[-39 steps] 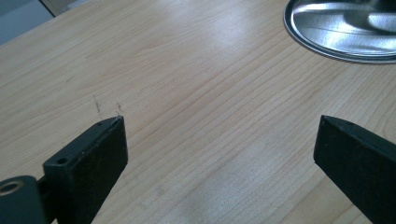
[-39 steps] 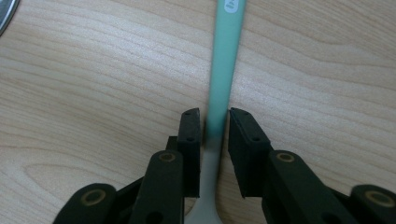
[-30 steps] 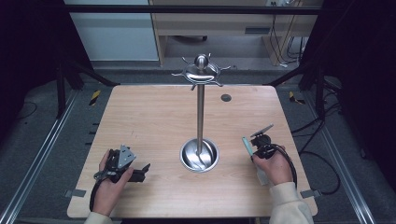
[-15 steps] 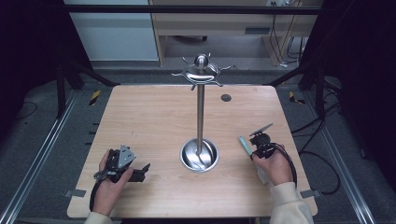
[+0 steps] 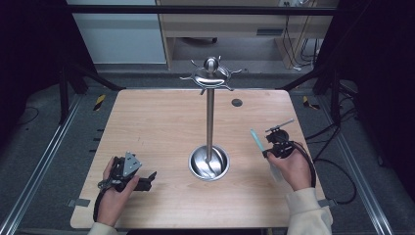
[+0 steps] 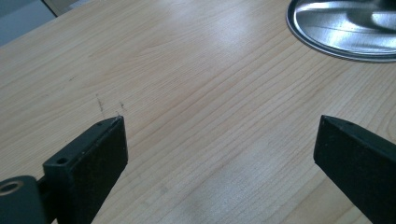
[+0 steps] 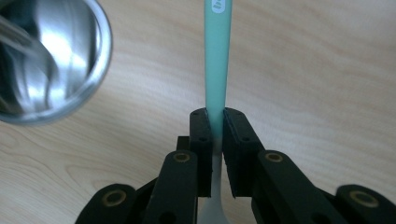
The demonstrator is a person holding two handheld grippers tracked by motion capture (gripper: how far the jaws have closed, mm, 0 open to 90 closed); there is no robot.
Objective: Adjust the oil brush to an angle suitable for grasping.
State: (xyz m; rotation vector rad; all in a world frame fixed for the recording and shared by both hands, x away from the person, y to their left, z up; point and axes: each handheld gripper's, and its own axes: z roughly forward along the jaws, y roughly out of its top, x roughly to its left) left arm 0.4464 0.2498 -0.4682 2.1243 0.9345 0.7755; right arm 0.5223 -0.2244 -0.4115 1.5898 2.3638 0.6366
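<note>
Wood desk point(image 5: 161, 127): pale grain, bare across its left half, with a small dark disc point(image 5: 237, 102) near the far edge.
Left gripper point(image 5: 147, 178): it lay low by the near left corner in the person's left hand point(image 5: 115, 188), jaws spread wide with nothing between them; its own view showed just desk grain between the two black jaws and the rim of the dish at top right.
Steel stand point(image 5: 210, 120): a polished pole rose from a round dish base point(image 5: 209, 162) at the middle of the desk, toward the near edge, with a ring of hooks point(image 5: 211, 76) at the top. Every hook I could make out looked bare.
Mint-handled utensil point(image 7: 217, 56): clamped in the right gripper point(image 7: 215, 122), jaws closed tight on the neck where green handle met pale metal; the handle pointed up and away, clear of the desk, and the working end was hidden under the gripper.
Right gripper, seen from above point(image 5: 264, 147): just right of the dish, near the right edge, held in the right hand point(image 5: 288, 169).
Progress: pickup looked done, I'd say; the hang on a hook was all left to do.
</note>
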